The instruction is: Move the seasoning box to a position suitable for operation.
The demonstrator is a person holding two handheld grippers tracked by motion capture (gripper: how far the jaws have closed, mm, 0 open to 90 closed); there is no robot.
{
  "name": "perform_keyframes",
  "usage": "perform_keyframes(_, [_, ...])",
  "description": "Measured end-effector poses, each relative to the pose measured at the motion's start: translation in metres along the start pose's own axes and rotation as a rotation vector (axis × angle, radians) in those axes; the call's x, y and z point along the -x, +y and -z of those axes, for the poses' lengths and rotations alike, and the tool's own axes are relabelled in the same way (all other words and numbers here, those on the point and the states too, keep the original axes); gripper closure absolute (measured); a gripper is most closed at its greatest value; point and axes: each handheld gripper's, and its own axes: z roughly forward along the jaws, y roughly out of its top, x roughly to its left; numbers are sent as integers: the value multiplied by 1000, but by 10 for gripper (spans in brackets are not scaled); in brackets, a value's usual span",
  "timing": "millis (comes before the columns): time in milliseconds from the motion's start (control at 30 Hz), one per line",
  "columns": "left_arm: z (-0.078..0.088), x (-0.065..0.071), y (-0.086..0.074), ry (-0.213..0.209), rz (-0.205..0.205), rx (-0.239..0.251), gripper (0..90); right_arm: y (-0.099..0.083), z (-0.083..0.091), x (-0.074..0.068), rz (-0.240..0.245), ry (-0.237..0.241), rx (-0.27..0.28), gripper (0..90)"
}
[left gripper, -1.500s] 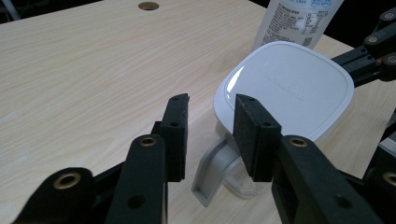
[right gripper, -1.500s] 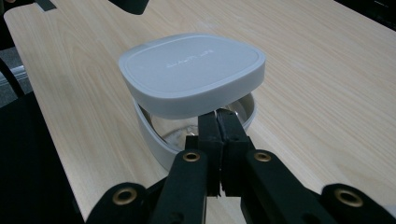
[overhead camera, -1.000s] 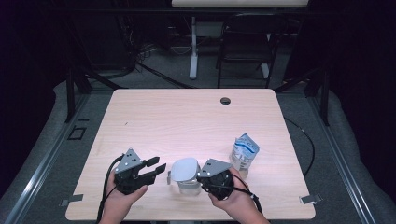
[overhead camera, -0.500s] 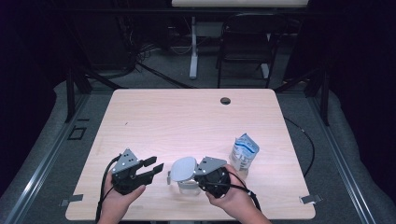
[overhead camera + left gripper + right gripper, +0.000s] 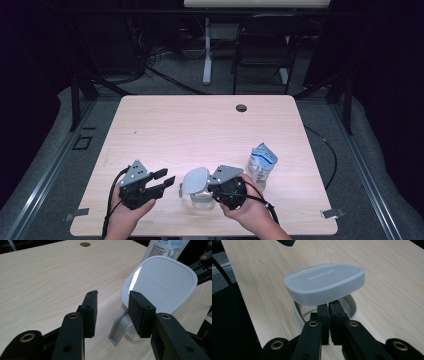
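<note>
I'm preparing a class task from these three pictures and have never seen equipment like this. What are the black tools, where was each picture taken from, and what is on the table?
A person sits at a wooden table and holds a hand-operated tool with two black jaws in each hand. No robot arm is involved.

The high view comes from a fixed camera above, looking down. The other two pictures come from small cameras riding on the tools, looking along their jaws.

The left gripper is open and holds nothing; in its own view its jaws point at the container's handle. The right gripper is shut at the rim of a clear plastic container, just under its pale grey lid, which stands tilted up above the opening.

Beside the right hand stands a white and blue pouch. Near the far edge is a small round hole in the tabletop.
</note>
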Motion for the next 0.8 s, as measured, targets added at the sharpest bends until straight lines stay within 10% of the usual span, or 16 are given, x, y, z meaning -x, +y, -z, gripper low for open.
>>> perform_keyframes(800, [7,-9,-1,20,29,23,588,16,3,-2,1,7,32,874])
